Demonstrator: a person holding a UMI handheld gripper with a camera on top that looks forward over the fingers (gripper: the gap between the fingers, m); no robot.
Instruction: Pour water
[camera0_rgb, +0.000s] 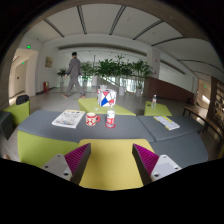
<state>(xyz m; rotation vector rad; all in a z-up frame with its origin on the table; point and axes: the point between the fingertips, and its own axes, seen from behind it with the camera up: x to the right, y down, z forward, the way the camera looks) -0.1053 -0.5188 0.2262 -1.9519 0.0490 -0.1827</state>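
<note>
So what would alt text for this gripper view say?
An open claw hovers over a yellow-green and grey table, well short of a white carton and two small cups. Beyond, a person walks past indoor plants.

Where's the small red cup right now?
In the gripper view, the red cup stands on the grey table, well beyond the open gripper, between the stack of papers and the bottle.
</note>
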